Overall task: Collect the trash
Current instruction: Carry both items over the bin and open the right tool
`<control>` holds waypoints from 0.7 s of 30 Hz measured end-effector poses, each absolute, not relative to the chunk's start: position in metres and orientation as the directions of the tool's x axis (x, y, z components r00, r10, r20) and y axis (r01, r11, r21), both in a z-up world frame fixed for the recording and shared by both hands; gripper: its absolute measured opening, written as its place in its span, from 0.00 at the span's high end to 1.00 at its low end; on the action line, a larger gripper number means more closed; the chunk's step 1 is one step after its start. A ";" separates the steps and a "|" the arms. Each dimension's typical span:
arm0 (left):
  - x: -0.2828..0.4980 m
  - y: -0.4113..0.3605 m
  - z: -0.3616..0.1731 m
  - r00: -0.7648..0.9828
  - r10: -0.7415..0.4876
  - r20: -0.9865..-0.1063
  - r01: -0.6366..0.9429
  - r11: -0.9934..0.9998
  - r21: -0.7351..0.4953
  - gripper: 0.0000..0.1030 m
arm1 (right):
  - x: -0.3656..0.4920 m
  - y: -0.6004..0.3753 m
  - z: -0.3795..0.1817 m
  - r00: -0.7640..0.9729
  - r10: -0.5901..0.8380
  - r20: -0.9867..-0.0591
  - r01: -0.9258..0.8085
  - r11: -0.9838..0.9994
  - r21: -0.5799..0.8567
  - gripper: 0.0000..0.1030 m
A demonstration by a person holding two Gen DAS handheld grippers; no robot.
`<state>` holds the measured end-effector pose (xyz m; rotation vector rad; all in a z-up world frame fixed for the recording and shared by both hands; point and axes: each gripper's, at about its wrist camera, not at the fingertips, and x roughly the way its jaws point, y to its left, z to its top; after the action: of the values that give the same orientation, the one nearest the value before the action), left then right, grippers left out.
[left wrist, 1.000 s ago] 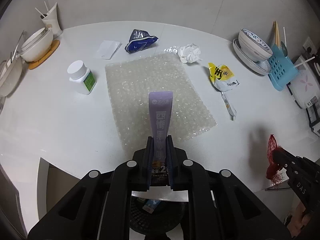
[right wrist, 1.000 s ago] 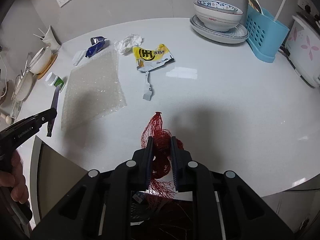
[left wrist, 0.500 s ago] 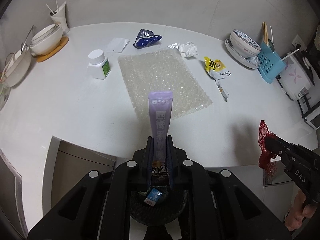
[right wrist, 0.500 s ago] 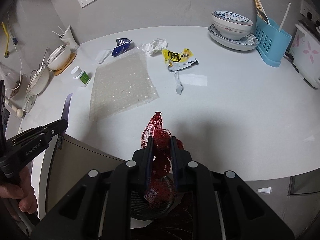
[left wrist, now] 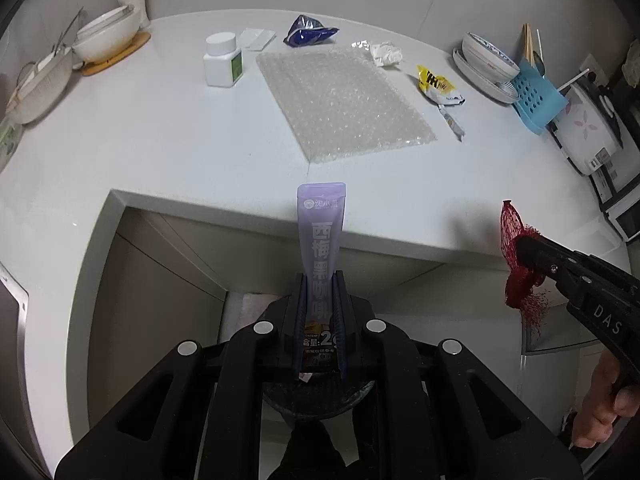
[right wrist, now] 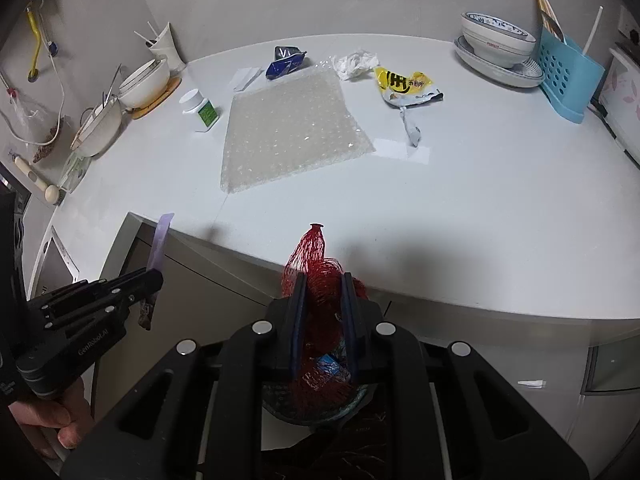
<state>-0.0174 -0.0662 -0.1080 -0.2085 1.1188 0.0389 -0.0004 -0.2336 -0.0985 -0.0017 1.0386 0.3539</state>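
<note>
My left gripper (left wrist: 320, 280) is shut on a purple sachet (left wrist: 321, 232), held upright off the counter's front edge; it also shows in the right wrist view (right wrist: 160, 240). My right gripper (right wrist: 323, 284) is shut on a red mesh net (right wrist: 314, 252), also off the edge; it shows in the left wrist view (left wrist: 516, 240). A dark bin (right wrist: 316, 404) lies below both grippers. On the white counter (left wrist: 160, 140) lie a bubble wrap sheet (left wrist: 344, 100), a blue wrapper (left wrist: 308, 34), a crumpled tissue (left wrist: 386, 54), a yellow wrapper (left wrist: 438, 86) and a thin sachet (left wrist: 452, 122).
A white pill bottle (left wrist: 222, 60) stands left of the bubble wrap. Bowls (left wrist: 108, 38) stand at the back left, a bowl on plates (left wrist: 488, 60) and a blue utensil rack (left wrist: 536, 100) at the back right. A flat white paper (left wrist: 256, 38) lies near the blue wrapper.
Both grippers have pulled back from over the counter to beyond its front edge, above the bin, each still holding its item.
</note>
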 end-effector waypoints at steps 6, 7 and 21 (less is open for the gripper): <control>-0.035 -0.058 -0.133 0.423 -0.065 -0.904 -0.148 0.979 -0.140 0.89 | -0.014 -0.221 -0.120 0.436 0.279 -0.856 -0.297 0.942 0.155 0.85; -0.037 -0.056 -0.136 0.422 -0.066 -0.904 -0.151 0.978 -0.143 0.89 | -0.016 -0.220 -0.125 0.429 0.279 -0.859 -0.297 0.942 0.158 0.85; -0.056 -0.040 -0.184 0.408 -0.070 -0.910 -0.151 0.978 -0.143 0.88 | -0.024 -0.193 -0.203 0.353 0.261 -0.899 -0.324 0.935 0.144 0.84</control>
<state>-0.0561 -0.0401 -0.1842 -0.2150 1.1520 0.0512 -0.0244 -0.1930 -0.2031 -0.0620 1.1498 0.3784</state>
